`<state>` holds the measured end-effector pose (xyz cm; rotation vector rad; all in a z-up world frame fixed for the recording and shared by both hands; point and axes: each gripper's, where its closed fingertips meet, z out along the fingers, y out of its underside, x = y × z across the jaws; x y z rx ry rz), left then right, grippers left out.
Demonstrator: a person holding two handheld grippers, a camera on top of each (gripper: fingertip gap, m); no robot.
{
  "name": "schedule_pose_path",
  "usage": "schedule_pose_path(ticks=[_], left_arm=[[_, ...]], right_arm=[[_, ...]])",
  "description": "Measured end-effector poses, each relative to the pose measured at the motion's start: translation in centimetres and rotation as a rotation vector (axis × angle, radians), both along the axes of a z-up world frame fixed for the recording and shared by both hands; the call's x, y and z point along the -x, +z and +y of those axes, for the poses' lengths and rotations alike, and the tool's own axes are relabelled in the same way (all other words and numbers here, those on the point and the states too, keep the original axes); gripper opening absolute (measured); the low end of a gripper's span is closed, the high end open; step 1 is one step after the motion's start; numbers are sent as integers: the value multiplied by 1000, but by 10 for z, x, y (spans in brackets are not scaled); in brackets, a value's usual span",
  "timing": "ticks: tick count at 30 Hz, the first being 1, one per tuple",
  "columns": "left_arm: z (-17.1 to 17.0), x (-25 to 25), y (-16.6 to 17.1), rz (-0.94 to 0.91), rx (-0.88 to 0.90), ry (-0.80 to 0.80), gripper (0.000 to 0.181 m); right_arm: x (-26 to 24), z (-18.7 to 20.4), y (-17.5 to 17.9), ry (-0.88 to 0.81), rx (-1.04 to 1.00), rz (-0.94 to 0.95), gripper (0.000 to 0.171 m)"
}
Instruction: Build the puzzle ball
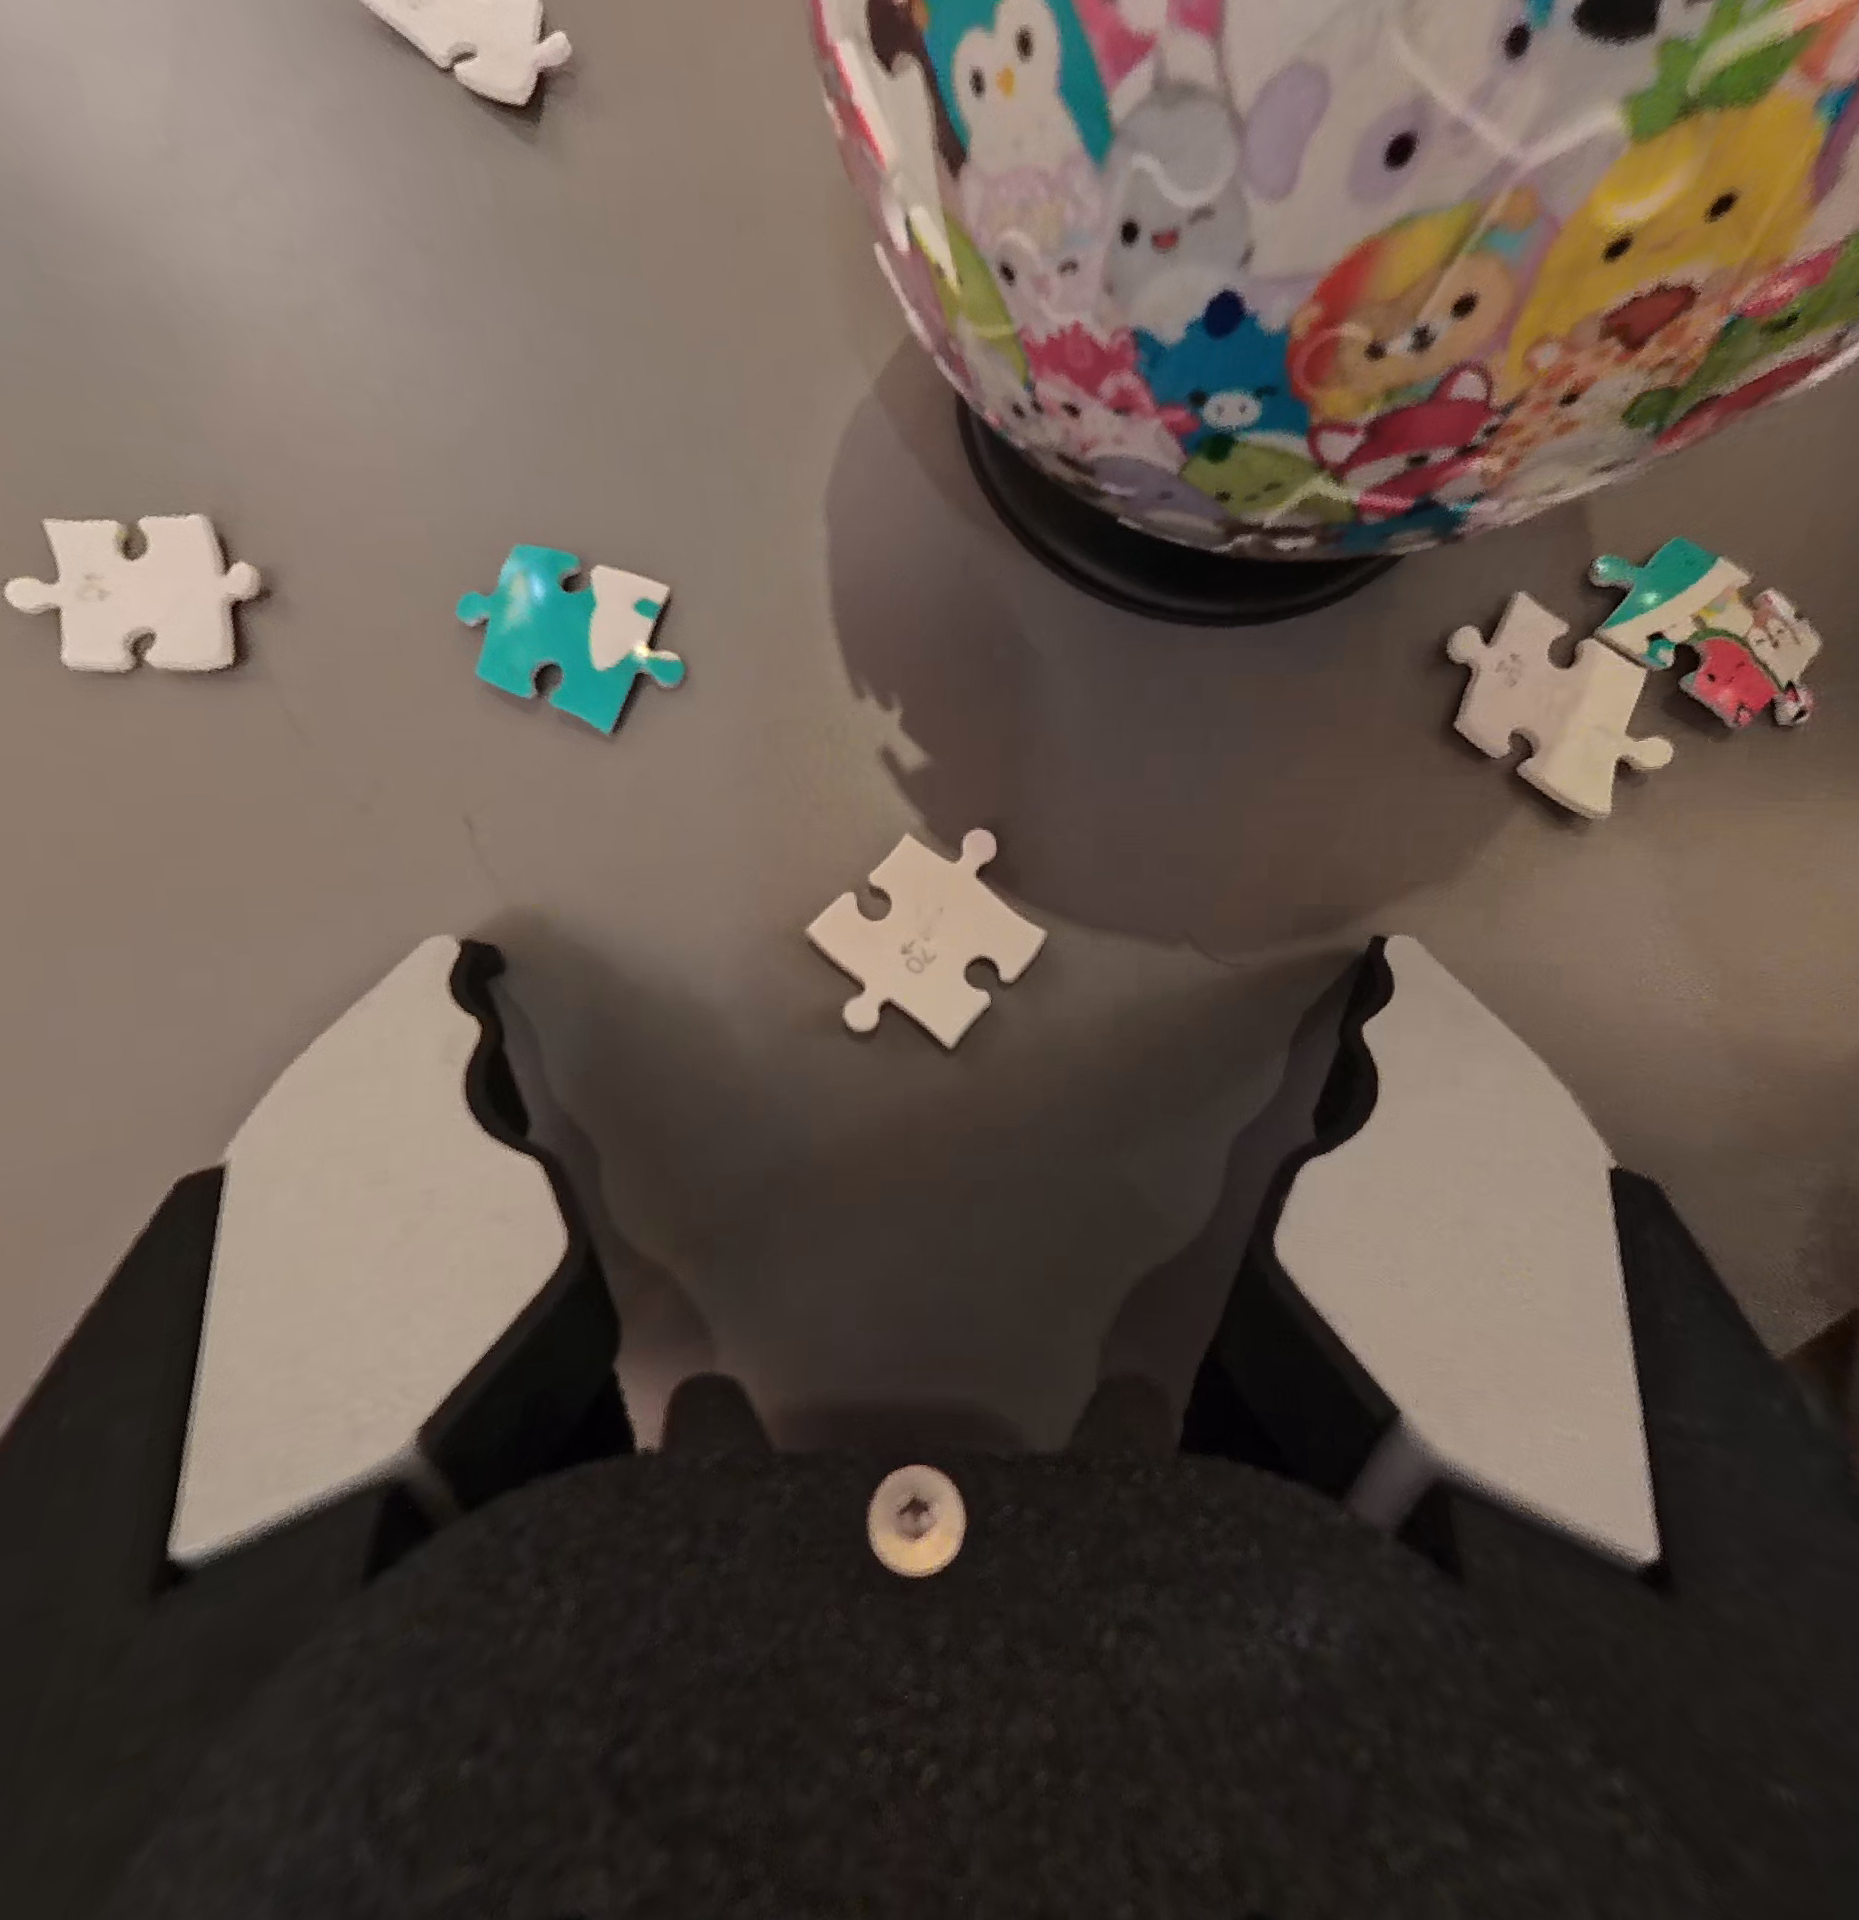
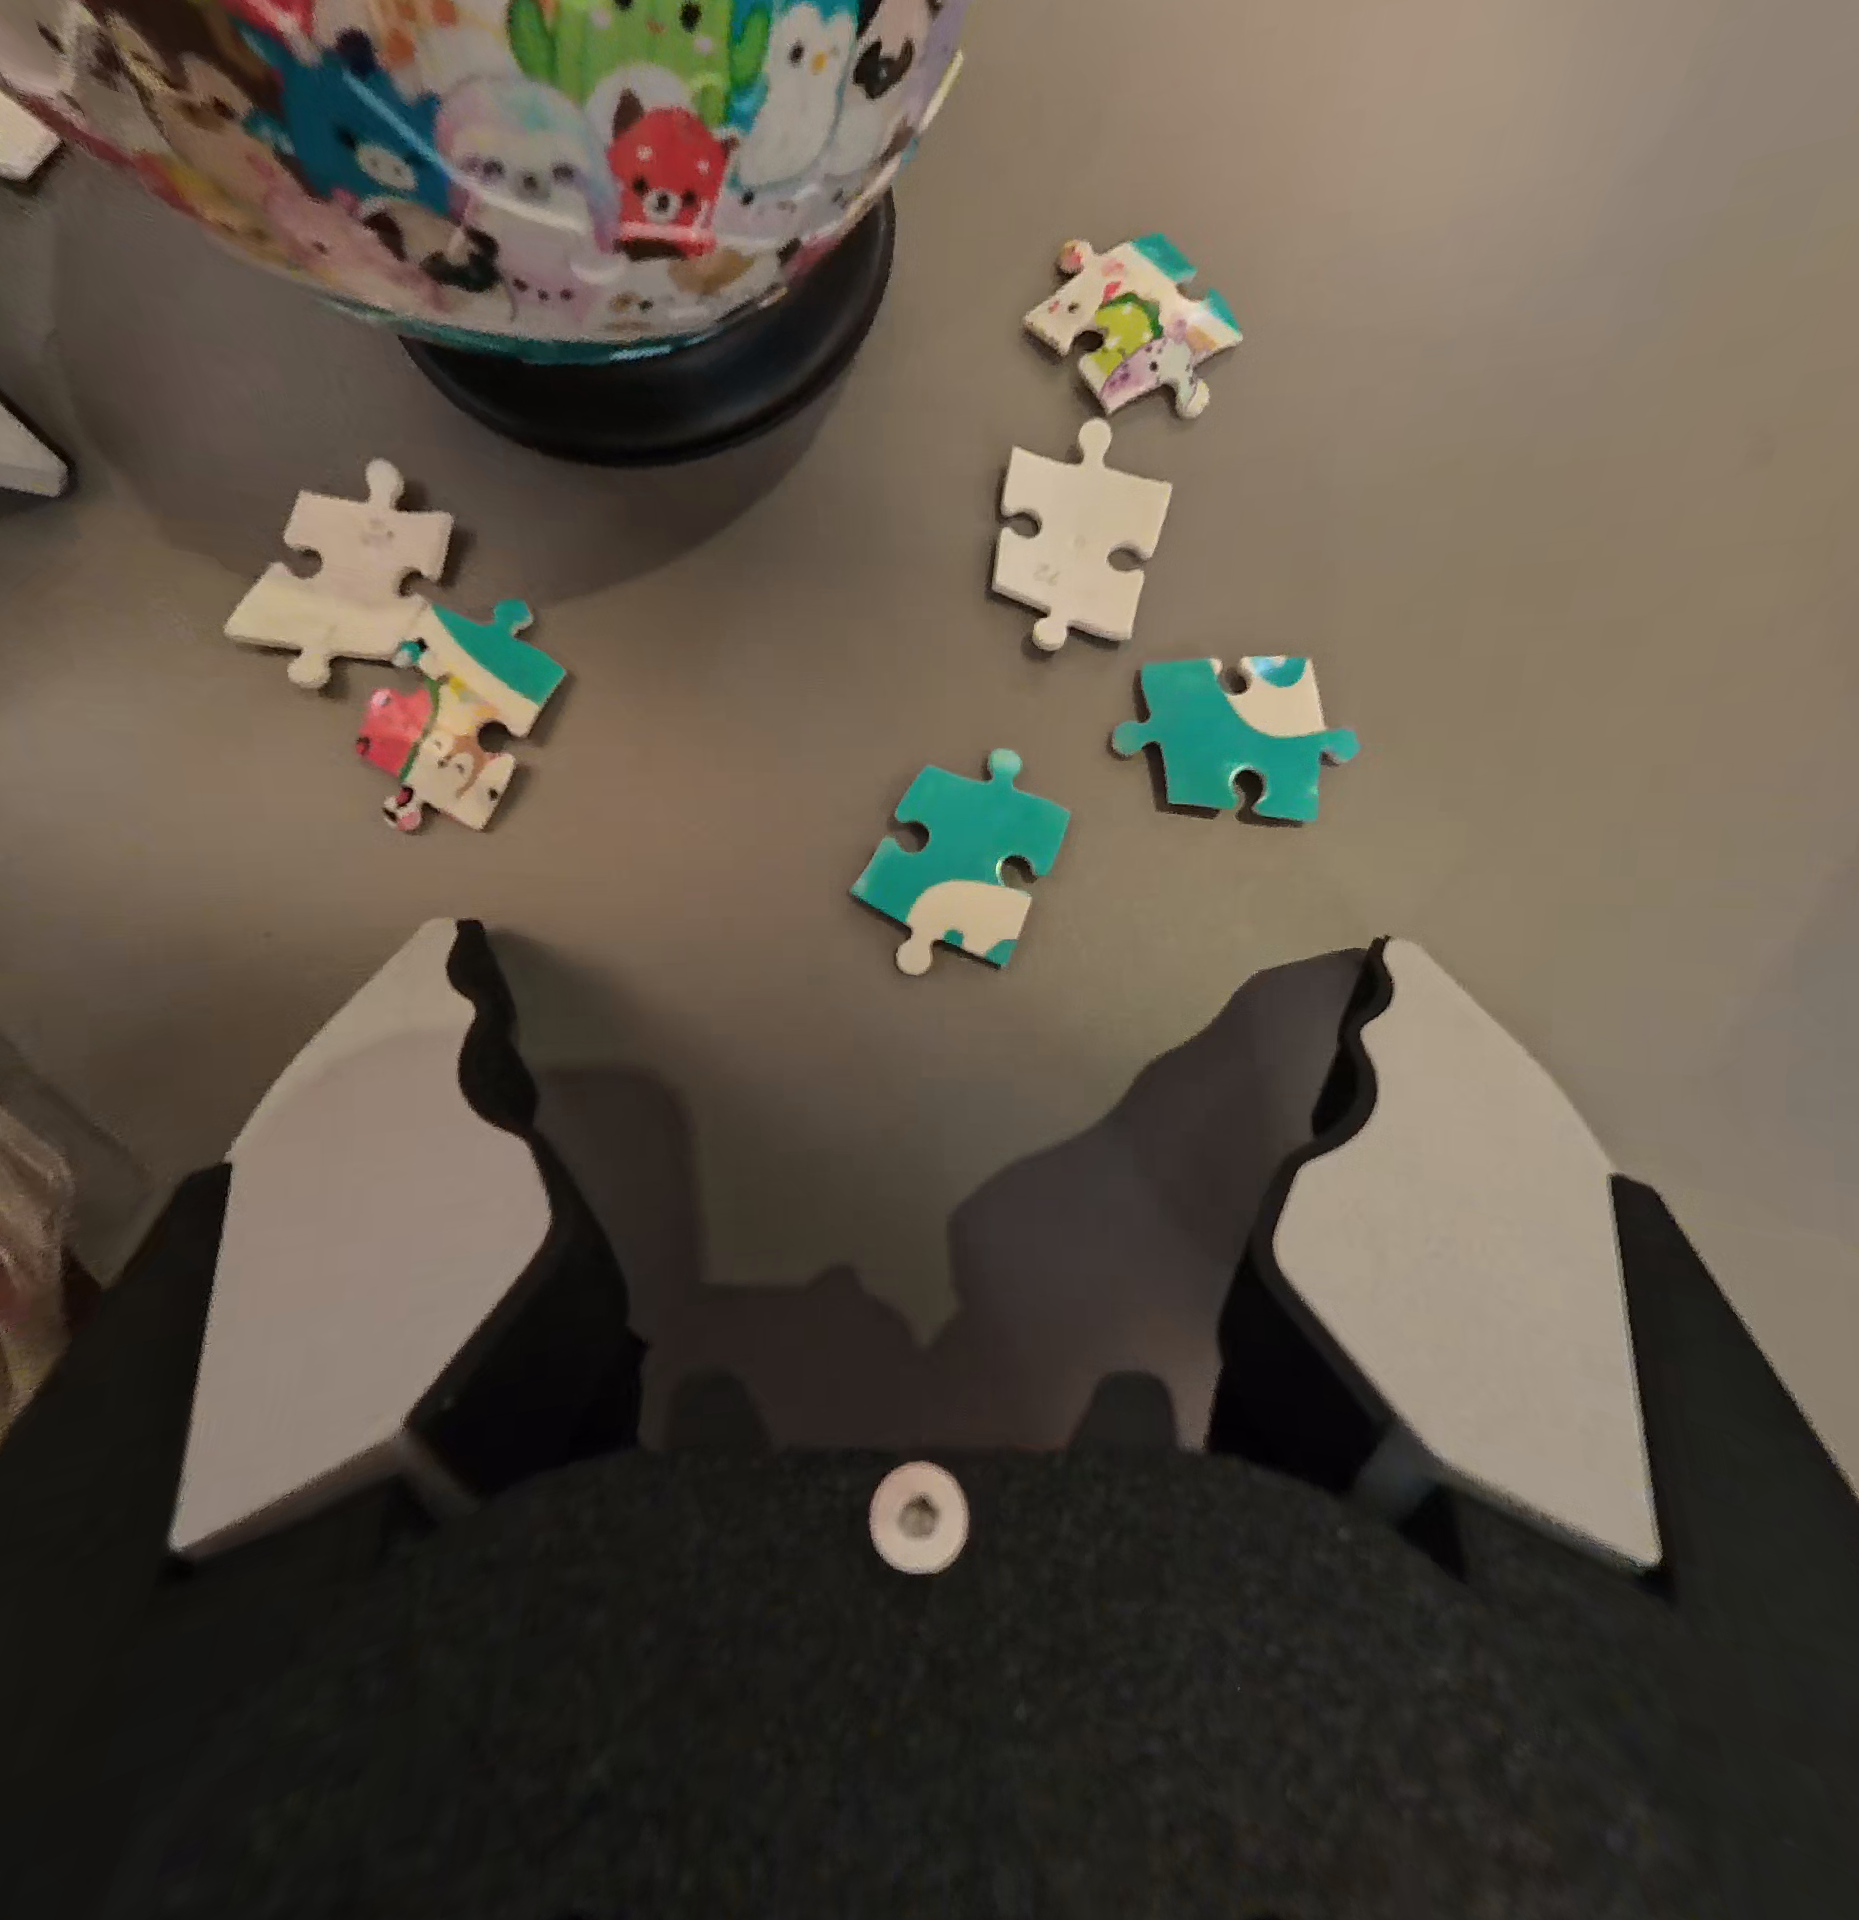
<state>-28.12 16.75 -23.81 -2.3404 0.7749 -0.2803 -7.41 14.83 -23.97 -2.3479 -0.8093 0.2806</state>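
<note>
1. The puzzle ball (image 1: 1372,260) is sitting on a black ring stand (image 1: 1143,551) at the upper right of the left wrist view, printed all over with cartoon plush animals; no brand name is showing on it.
2. The left gripper (image 1: 920,951) is hovering over the grey table (image 1: 385,312) with its jaws spread wide and nothing between them.
3. A white face-down piece (image 1: 925,940) is lying just ahead of those jaws, bearing small printed digits, as are the face-down pieces at the left edge (image 1: 135,592) and right (image 1: 1548,707) of that view.
4. A teal piece (image 1: 572,634) is lying left of the stand, and only this view is showing it.
5. In the right wrist view the right gripper (image 2: 920,935) is also gaping wide and empty, with the ball (image 2: 509,135) at the upper left.
6. Only this view is showing two more teal pieces (image 2: 961,862) (image 2: 1231,738), another numbered white piece (image 2: 1086,535) and a colourful piece (image 2: 1138,322) right of the stand.
7. Both views are showing the white and picture pieces touching (image 2: 405,644).
</note>
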Motion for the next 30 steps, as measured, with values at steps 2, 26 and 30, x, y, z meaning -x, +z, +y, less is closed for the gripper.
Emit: schedule_pose_path(ticks=[2,26,30], left_arm=[[2,-1,0,-1,1,-10,146],[-10,-25,98,-496,-64,-204,0],[-17,-40,91,-455,-64,-255,0]], right_arm=[[0,1,0,3,0,-2,145],[106,8,120,557,-451,96,0],[111,8,121,541,-410,156,0]])
